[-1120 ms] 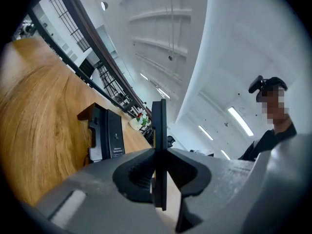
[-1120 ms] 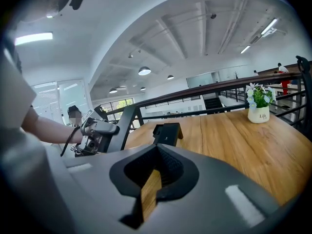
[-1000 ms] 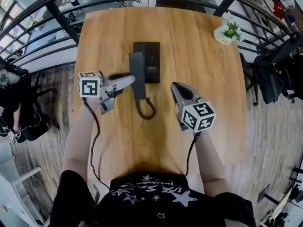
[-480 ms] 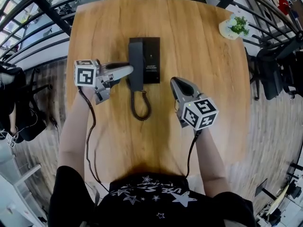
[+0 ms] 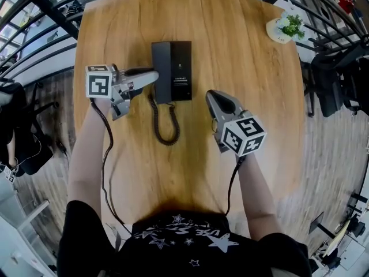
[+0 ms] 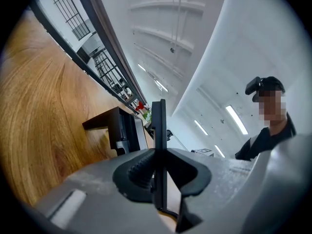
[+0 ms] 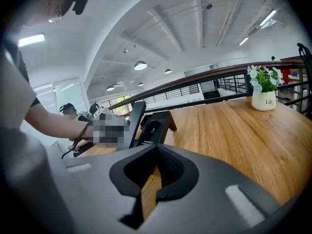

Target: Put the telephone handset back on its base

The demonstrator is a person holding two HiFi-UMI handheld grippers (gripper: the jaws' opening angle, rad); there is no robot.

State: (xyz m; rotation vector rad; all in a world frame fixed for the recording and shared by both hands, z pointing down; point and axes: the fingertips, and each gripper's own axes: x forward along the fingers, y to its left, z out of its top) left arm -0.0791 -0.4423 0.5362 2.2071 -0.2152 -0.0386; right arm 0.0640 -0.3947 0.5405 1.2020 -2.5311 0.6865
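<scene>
Head view, upper centre of the frame: the base [image 5: 182, 71] sits flat on the table [image 5: 248, 68], dark and rectangular. The handset [image 5: 161, 72] lies along the base's left part. Its top end is level with the base's top edge, and its long side runs parallel to the base.

The cord [image 5: 165, 124] leaves the handset's lower end and curls in a loop on the wood just below the phone.

The left gripper [image 5: 154, 74] comes in from the left of the frame, and its tips reach the handset's left edge. In the left gripper view we see the jaws [image 6: 159, 152] pressed onto a thin dark edge that rises between them. We take this edge for the handset [image 6: 159, 116] seen side-on. The base [image 6: 115, 126] shows just beyond it, on the table side.

The right gripper [image 5: 212, 96] is right of centre in the head view, below and to the right of the base and apart from the phone and cord. Its tips point toward the top of the frame. In the right gripper view its jaws [image 7: 156, 147] meet at the tips with nothing between them, and only wood grain shows through the slit. The base [image 7: 157, 126] is ahead there, with the handset [image 7: 135, 121] on its far left.

A pot [image 5: 282, 29] of small flowers stands at the upper right of the table, well apart from everything.
</scene>
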